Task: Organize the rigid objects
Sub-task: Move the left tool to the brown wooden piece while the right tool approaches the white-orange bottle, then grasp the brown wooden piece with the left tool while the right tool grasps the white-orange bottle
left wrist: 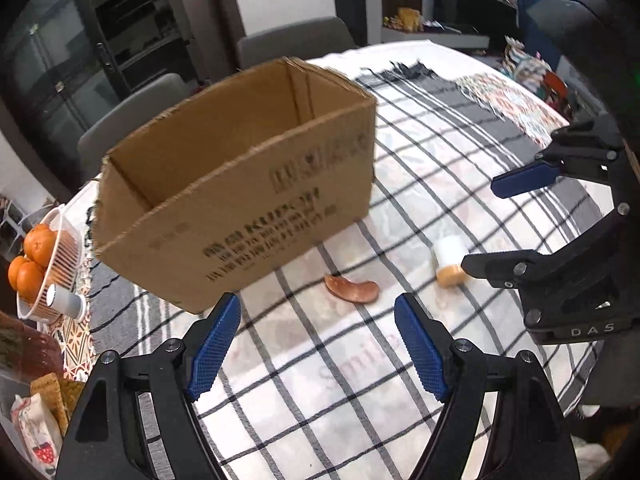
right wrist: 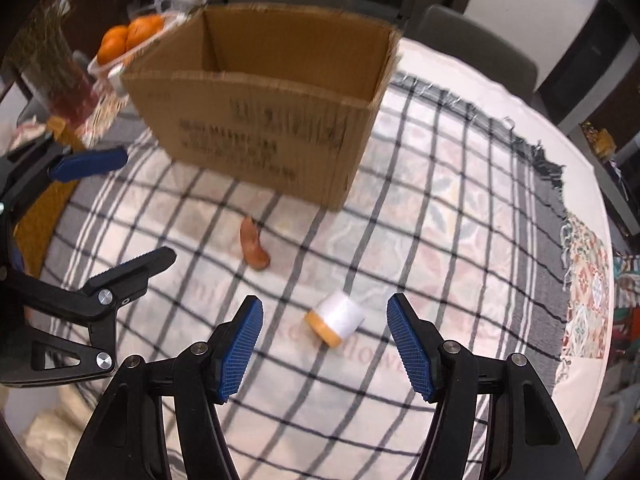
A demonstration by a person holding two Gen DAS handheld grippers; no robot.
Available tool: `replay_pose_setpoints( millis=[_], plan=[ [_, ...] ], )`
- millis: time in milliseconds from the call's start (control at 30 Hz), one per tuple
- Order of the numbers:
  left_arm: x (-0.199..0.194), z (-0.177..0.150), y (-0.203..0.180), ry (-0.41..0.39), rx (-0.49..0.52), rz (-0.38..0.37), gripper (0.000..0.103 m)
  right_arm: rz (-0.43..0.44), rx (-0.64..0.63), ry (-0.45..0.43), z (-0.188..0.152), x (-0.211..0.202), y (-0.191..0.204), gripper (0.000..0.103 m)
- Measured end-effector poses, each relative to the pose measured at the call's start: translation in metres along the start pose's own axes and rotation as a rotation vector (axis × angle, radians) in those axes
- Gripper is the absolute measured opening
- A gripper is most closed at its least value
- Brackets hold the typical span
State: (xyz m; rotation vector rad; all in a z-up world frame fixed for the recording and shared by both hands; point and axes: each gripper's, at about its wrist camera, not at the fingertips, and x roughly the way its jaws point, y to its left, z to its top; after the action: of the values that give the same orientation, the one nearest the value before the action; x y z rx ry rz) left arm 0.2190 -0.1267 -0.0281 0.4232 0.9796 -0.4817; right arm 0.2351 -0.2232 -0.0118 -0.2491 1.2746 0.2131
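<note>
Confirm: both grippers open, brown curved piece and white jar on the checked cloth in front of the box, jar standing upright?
Not quite: the white jar lies on its side, orange cap toward the camera, clearest in the right wrist view. The rest holds: left gripper and right gripper open, brown curved piece before the cardboard box.

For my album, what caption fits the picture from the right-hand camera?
Open right tongs hover over a toppled white bottle, cardboard box waiting beyond.
</note>
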Motion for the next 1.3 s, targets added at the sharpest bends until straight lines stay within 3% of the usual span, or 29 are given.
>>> replay_pose_setpoints(
  millis=[200, 633, 967, 1300],
  plan=[
    [0.014, -0.002, -0.008, 0.038, 0.034, -0.013, 0.079, 0.001, -0.060, 0.077, -0.009, 0.019, 0.003, 0.066],
    [0.050, -0.005, -0.025, 0.107, 0.095, -0.076, 0.079, 0.030, -0.081, 0.133, -0.023, 0.055, -0.005, 0.066],
    [0.078, 0.001, -0.025, 0.144, 0.132, -0.113, 0.079, 0.008, -0.103, 0.207, -0.015, 0.083, -0.014, 0.066],
    [0.101, 0.004, -0.021, 0.151, 0.133, -0.151, 0.079, 0.022, -0.095, 0.215, -0.009, 0.102, -0.014, 0.066]
  ],
)
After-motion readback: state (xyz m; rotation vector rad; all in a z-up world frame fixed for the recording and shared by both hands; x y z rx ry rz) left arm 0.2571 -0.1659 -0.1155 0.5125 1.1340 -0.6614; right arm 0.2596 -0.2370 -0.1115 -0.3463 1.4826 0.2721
